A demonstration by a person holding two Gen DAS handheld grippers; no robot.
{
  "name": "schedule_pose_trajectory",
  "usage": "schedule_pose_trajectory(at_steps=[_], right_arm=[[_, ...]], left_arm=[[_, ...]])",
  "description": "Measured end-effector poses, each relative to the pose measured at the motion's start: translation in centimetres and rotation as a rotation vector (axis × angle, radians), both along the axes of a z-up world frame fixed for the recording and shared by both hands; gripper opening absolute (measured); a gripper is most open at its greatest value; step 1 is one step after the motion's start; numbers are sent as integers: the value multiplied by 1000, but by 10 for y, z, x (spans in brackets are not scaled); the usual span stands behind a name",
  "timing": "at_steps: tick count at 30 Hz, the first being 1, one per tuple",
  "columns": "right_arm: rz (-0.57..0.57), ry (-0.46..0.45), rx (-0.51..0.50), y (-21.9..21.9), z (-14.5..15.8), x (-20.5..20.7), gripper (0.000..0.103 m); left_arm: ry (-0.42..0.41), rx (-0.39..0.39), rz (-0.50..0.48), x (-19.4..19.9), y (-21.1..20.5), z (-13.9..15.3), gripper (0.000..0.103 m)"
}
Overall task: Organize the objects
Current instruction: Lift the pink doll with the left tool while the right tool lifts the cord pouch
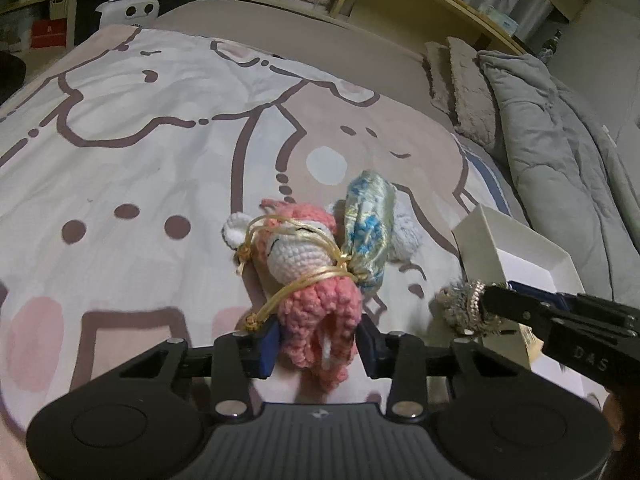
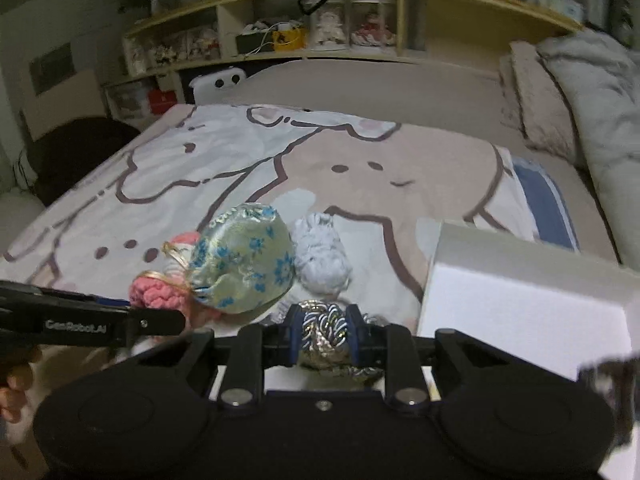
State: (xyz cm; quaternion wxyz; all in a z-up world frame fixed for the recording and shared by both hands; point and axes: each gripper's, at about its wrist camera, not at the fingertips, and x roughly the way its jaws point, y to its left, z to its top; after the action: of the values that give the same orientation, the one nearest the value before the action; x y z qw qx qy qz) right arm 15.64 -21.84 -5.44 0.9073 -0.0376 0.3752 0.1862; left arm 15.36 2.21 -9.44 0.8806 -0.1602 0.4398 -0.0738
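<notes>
A pink and white crochet doll lies on the bed, wound with a gold cord tied to a pale green brocade pouch with blue flowers. My left gripper has its blue pads around the doll's pink lower part. My right gripper is shut on a silver and gold braided hair tie; in the left wrist view it holds the hair tie beside the white box. The pouch and doll show left of it. A white fluffy item lies behind.
The bed has a cartoon-print cover. The open white box stands at the right. Pillows and a grey quilt lie along the right. A shelf headboard with figurines stands at the far end.
</notes>
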Motion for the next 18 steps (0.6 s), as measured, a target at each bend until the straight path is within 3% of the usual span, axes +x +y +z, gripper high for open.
schedule_pose_trajectory(at_steps=[18], right_arm=[[-45, 8, 141, -25, 19, -87, 23]], left_arm=[[-59, -4, 2, -77, -3, 48, 31]])
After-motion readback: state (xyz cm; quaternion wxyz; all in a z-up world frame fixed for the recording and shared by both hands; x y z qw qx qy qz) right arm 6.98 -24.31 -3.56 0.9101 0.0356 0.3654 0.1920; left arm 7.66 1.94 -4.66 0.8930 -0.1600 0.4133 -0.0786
